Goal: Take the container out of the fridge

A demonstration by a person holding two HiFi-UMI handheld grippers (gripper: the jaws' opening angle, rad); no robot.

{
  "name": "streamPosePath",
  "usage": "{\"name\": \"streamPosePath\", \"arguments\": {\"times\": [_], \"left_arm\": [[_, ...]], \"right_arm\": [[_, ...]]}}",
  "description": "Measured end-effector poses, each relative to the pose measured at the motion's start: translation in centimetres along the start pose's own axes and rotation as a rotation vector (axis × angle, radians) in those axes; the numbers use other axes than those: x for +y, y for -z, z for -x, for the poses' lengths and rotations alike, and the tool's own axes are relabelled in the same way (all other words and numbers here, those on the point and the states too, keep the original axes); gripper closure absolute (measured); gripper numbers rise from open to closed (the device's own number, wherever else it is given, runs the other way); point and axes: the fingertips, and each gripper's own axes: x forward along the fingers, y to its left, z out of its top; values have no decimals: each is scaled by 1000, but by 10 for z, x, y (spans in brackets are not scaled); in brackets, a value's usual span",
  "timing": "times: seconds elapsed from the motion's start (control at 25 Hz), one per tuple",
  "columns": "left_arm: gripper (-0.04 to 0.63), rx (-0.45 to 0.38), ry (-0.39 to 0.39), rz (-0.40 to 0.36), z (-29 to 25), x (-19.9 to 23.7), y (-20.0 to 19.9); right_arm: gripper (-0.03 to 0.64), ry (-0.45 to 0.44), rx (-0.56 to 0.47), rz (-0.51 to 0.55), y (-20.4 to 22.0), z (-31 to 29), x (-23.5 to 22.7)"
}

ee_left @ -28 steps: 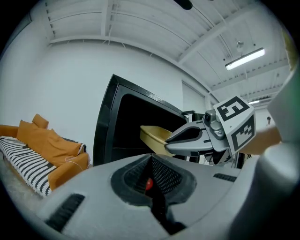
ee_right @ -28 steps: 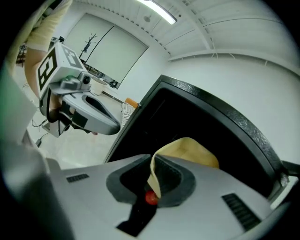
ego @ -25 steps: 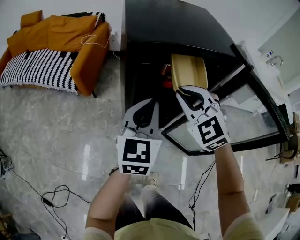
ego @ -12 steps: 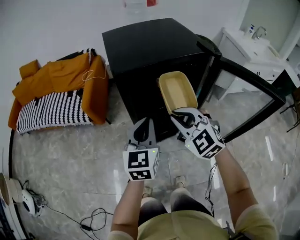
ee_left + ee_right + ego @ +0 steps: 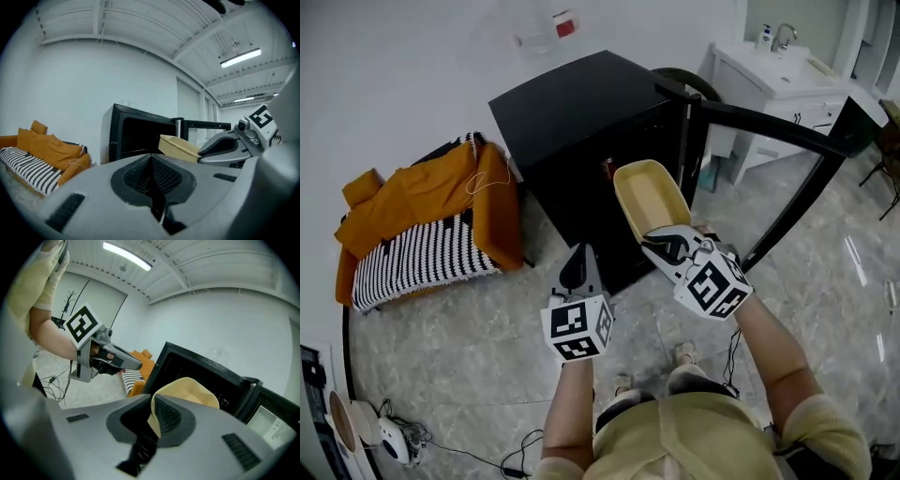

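While my right gripper clamps the near rim of the tan container, the container hangs in the air outside the black fridge, just before its open front, beside the open door. My left gripper sits left of it, jaws pressed together on nothing.

Head view: high, looking steeply down; fridge upper centre, left tongs and right tongs near, at mid-frame. Left gripper view: low, close behind its own jaws, roughly level, facing the fridge. Right gripper view: likewise, but tilted. All three share fridge, sofa, container.
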Motion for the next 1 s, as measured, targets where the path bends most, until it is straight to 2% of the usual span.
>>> {"name": "streamPosePath", "arguments": {"times": [0.48, 0.64, 1.0], "left_arm": [[574, 17, 86, -9, 31, -6, -2], [574, 32, 113, 21, 37, -12, 5], [574, 57, 159, 32, 37, -25, 16]], "right_arm": [[574, 52, -8, -128, -6, 33, 32], [574, 72, -31, -168, -8, 44, 43], [574, 78, -42, -337, 5, 59, 60]]}}
